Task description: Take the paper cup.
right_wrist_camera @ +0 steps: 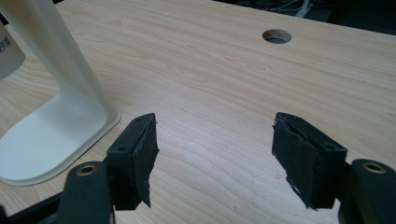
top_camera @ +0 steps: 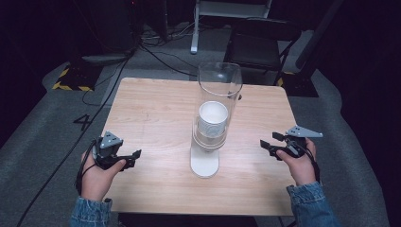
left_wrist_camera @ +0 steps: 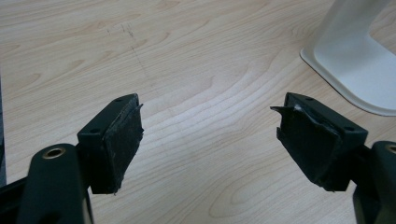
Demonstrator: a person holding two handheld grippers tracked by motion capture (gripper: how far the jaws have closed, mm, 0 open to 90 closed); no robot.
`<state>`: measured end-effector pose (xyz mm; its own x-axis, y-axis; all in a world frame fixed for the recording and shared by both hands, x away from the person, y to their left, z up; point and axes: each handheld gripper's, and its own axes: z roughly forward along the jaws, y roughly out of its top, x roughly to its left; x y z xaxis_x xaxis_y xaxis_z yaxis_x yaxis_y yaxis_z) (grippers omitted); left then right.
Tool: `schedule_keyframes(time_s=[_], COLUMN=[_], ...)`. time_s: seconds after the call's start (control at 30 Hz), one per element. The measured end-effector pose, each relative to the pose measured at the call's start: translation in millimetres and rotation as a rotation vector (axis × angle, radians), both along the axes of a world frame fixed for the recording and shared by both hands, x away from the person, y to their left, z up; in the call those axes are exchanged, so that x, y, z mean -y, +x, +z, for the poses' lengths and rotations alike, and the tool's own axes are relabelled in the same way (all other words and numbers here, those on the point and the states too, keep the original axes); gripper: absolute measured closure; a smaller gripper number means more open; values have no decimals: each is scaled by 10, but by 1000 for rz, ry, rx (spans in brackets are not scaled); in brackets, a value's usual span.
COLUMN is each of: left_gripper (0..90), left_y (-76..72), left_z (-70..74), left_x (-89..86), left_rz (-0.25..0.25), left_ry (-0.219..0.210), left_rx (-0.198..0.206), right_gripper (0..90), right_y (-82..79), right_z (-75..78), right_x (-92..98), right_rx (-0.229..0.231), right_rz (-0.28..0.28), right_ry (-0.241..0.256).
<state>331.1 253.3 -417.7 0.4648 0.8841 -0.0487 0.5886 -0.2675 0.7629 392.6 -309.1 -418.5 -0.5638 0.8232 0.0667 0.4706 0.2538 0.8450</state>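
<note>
A clear tube dispenser (top_camera: 220,90) stands upright mid-table on a white stand (top_camera: 204,163), with a stack of white paper cups (top_camera: 213,117) inside it. My left gripper (top_camera: 134,158) rests low at the table's front left, open, with bare wood between its jaws. In the left gripper view the left gripper (left_wrist_camera: 210,126) points toward the white stand's foot (left_wrist_camera: 355,60) at upper right. My right gripper (top_camera: 267,142) hovers at the table's right side, open and holding nothing. In the right gripper view the right gripper (right_wrist_camera: 215,140) has the stand (right_wrist_camera: 56,93) and a cup's edge (right_wrist_camera: 7,51) at its left.
The wooden table (top_camera: 156,109) has a round cable hole (right_wrist_camera: 276,36) toward its far side. Behind the table stand a black chair (top_camera: 257,47) and a white frame leg (top_camera: 195,28). Cables run over the grey floor, with hazard tape (top_camera: 71,85) at back left.
</note>
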Motion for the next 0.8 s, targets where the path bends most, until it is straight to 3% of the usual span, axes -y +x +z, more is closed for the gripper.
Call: schedule_keyframes(time_s=[0.4, 0.8], left_gripper=[212, 209], left_y=[1, 18], left_z=[3, -2], left_x=[22, 50], left_rz=[-17, -27], left_ry=[-14, -11], left_rx=[-9, -15], right_gripper=[300, 292], right_y=[-49, -113], right_z=[51, 71], right_x=[-143, -602], right_rx=[10, 6], right_rz=[44, 178], right_ry=[-1, 40])
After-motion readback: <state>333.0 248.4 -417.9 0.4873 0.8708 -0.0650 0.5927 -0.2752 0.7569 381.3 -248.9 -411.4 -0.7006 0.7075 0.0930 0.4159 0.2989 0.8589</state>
